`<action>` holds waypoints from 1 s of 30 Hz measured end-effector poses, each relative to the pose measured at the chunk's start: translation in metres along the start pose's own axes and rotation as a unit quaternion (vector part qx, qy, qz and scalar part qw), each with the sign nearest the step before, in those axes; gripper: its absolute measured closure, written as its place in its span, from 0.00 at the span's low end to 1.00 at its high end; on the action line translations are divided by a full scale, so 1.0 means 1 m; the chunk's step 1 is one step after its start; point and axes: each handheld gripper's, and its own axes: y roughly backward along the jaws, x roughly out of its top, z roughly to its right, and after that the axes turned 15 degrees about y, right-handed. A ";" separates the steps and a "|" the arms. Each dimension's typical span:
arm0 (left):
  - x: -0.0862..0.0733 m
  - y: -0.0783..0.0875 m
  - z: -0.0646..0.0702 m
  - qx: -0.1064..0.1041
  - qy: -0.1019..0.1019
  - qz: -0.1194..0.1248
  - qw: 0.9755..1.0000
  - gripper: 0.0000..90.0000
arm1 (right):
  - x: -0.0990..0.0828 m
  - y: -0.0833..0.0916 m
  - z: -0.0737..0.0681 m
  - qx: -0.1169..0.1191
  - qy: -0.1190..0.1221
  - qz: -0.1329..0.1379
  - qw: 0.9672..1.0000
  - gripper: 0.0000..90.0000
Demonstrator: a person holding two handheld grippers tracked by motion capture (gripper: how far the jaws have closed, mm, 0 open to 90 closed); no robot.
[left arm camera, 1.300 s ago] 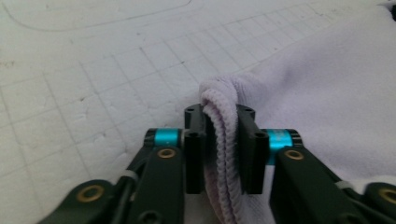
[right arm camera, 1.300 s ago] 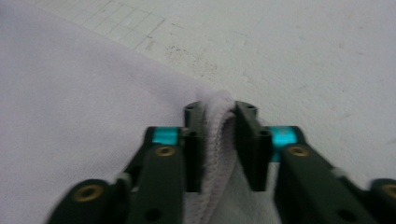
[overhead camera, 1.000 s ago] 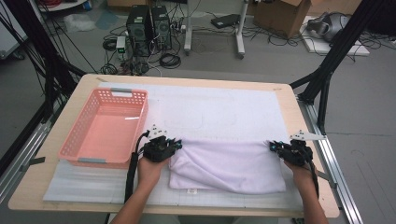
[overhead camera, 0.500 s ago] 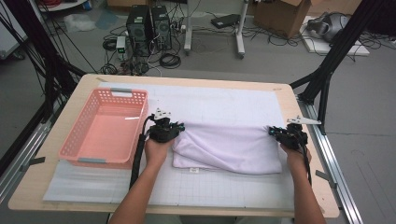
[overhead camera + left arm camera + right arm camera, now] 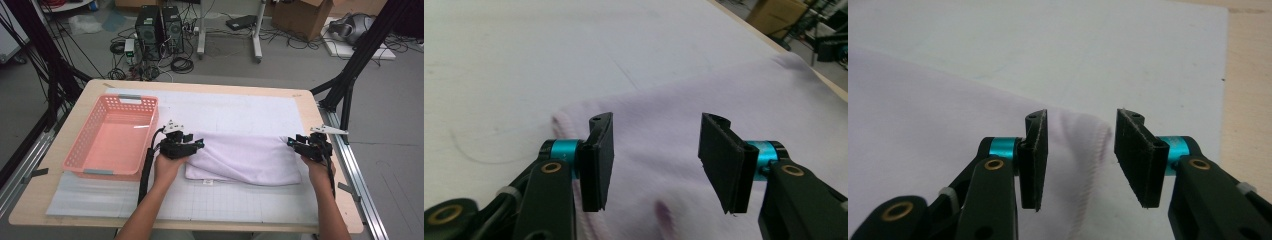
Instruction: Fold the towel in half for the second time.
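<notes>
While both jaws just opened, one folded towel (image 5: 245,159) released, one basket (image 5: 112,137).

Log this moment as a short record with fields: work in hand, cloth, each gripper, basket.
work in hand: folding a pale lilac cloth on the white mat
cloth: lies folded over, flat on the mat, between the two grippers
left gripper: at the cloth's left end, jaws just opened, apart above the cloth, pads not pressing it
right gripper: at the cloth's right corner, jaws just opened, hem seen between them, not gripped
basket: pink, at the left of the table, nothing in it, apart from the cloth
</notes>
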 end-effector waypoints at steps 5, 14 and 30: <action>-0.015 0.006 0.008 -0.002 -0.035 -0.040 0.999 0.64 | -0.006 0.022 -0.021 0.026 0.035 0.007 0.999 0.64; -0.044 0.032 0.004 0.006 -0.057 -0.049 0.997 0.86 | -0.029 0.039 -0.044 0.044 0.050 0.009 0.998 0.64; -0.043 0.057 0.008 -0.021 -0.030 0.031 0.999 0.51 | -0.057 0.059 -0.054 0.048 0.069 -0.072 0.994 0.94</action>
